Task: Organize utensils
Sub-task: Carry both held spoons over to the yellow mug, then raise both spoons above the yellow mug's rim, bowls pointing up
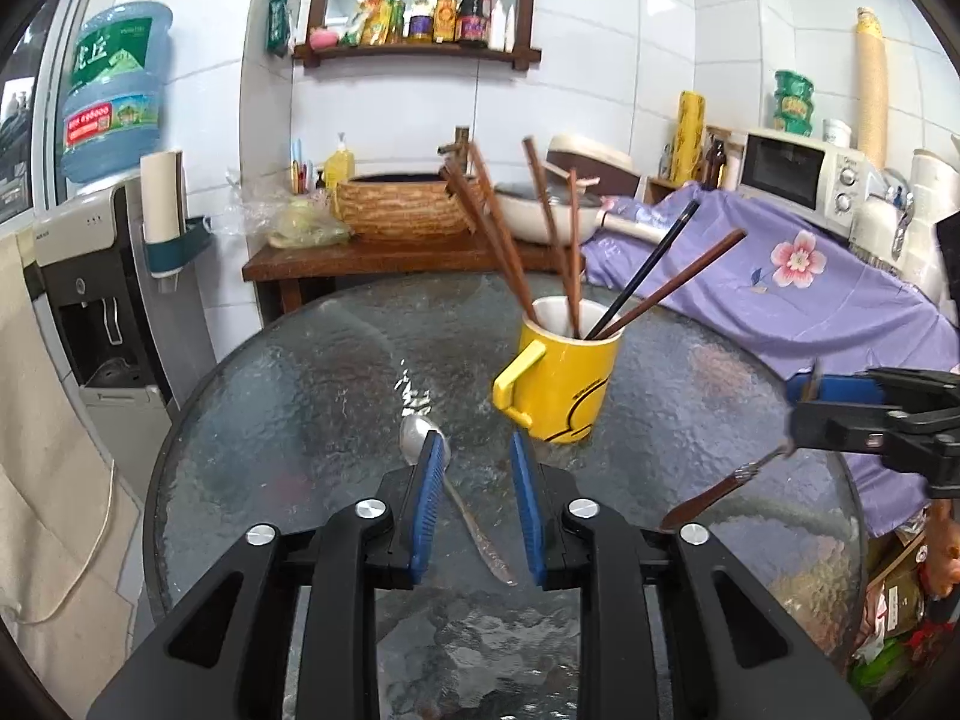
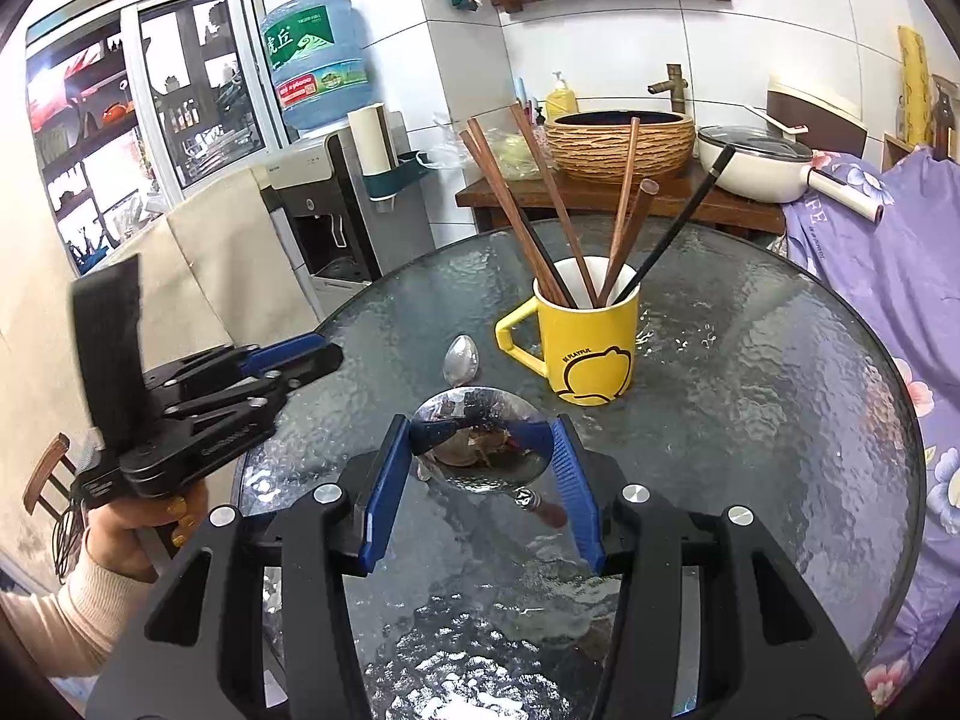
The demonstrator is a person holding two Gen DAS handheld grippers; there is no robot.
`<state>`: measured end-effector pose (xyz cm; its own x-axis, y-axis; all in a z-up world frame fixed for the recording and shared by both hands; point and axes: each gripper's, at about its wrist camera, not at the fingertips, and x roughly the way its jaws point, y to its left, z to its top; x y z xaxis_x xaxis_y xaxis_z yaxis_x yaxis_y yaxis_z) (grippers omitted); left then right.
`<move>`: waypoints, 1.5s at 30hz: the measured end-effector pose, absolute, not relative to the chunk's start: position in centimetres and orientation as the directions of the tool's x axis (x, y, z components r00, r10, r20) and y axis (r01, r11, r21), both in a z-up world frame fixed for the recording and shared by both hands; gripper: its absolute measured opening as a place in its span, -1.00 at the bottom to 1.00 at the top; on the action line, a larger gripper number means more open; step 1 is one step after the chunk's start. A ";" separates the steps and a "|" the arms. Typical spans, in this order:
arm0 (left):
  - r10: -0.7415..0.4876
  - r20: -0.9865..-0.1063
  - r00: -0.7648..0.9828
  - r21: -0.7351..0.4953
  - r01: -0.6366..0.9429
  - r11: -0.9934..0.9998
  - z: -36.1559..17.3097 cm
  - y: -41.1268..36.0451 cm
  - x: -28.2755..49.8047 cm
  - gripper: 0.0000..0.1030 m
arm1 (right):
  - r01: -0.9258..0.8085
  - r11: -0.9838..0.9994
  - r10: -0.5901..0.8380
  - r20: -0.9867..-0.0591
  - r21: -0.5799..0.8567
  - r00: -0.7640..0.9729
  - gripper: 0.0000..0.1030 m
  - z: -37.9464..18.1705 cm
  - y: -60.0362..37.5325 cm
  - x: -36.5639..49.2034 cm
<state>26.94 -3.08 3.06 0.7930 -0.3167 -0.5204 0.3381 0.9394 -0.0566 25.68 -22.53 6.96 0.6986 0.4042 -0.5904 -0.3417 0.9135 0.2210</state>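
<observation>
A yellow mug [image 1: 564,378] [image 2: 588,348] stands mid-table and holds several chopsticks [image 1: 540,228] [image 2: 624,204]. My left gripper [image 1: 477,450] [image 2: 300,354] hangs low over the glass, open. A small metal spoon [image 1: 420,441] [image 2: 461,357] lies flat between its blue pads; neither pad presses on it. Its handle runs back toward the camera. My right gripper [image 2: 480,426] [image 1: 801,414] is shut on a large shiny spoon [image 2: 480,450], gripping the bowl by its edges. That spoon's wooden handle [image 1: 708,498] [image 2: 549,513] slopes down to the glass.
The round glass table [image 1: 300,408] [image 2: 750,390] bears the mug and spoon. Behind it are a wooden stand with a woven basin [image 1: 402,204], a white pan [image 2: 756,162] and a purple cloth [image 1: 810,300]. A water dispenser [image 1: 102,276] stands left. A hand [image 2: 150,516] holds the left gripper.
</observation>
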 end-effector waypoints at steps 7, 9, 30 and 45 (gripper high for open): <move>-0.216 -0.606 0.766 0.024 0.289 0.957 0.6 -4.0 31.5 0.28 | -0.347 0.912 0.407 -0.583 0.218 0.703 -0.07 7.5 -22.3 26.0; -0.185 -0.646 0.741 0.059 0.290 0.955 -0.5 -4.8 33.2 0.29 | -0.346 0.913 0.406 -0.580 0.216 0.706 -0.07 7.7 -22.3 26.1; -0.096 -0.770 0.631 0.107 0.276 0.955 -6.1 -7.5 40.8 0.13 | -0.326 0.917 0.397 -0.586 0.229 0.707 -0.07 7.3 -23.5 26.4; -0.128 -0.778 0.615 0.085 0.305 0.949 -6.8 -7.9 41.9 -0.22 | -0.316 0.920 0.391 -0.588 0.231 0.708 -0.07 7.3 -23.6 26.7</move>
<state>41.89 -7.89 -6.83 0.6151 -0.1279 -0.7780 0.3047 0.9486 0.0850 26.71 -23.57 7.30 0.7079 0.3909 -0.5882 -0.3160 0.9202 0.2312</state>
